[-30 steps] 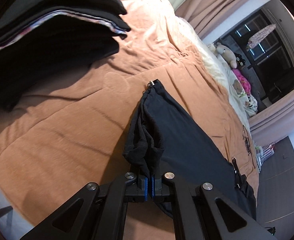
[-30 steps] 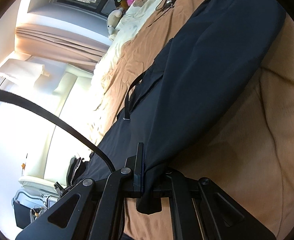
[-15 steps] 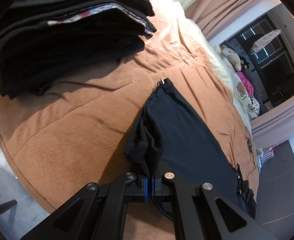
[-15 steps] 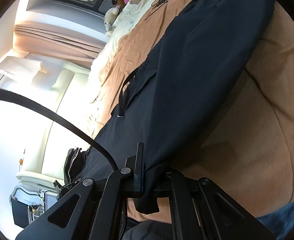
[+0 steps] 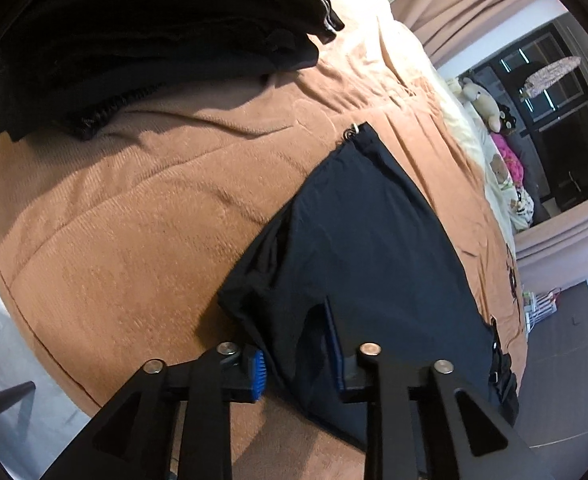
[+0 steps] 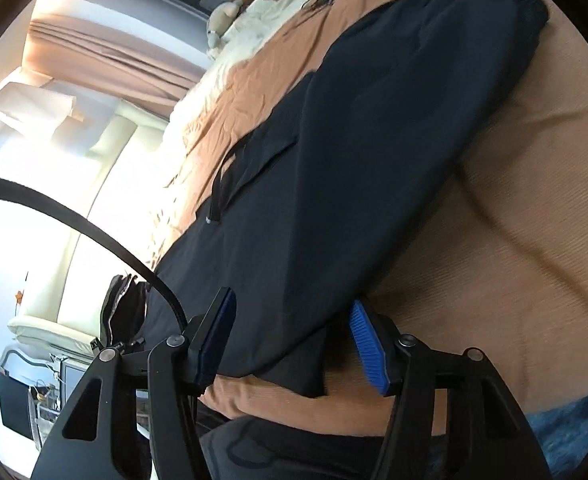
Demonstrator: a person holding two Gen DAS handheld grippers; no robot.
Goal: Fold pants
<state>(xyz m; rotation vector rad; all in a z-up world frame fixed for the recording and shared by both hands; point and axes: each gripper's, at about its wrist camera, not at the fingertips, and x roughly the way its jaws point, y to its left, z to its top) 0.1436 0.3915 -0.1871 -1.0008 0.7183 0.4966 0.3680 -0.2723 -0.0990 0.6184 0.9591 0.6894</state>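
The dark navy pants lie flat and lengthwise on the brown bedspread. My left gripper is open, its blue-padded jaws standing on either side of the near cuff end of the pants. In the right wrist view the pants stretch away across the bed, with a black strap lying on them. My right gripper is open, its jaws either side of the near edge of the cloth, which rests loose on the bed.
A stack of folded dark clothes sits at the far left of the bed. Stuffed toys and cream bedding lie by the window. The bed's edge and floor lie left. A black cable crosses the right wrist view.
Both grippers were shut on the pants and have opened, letting the cloth drop flat onto the bed. The left gripper's bunched cuff has spread out.
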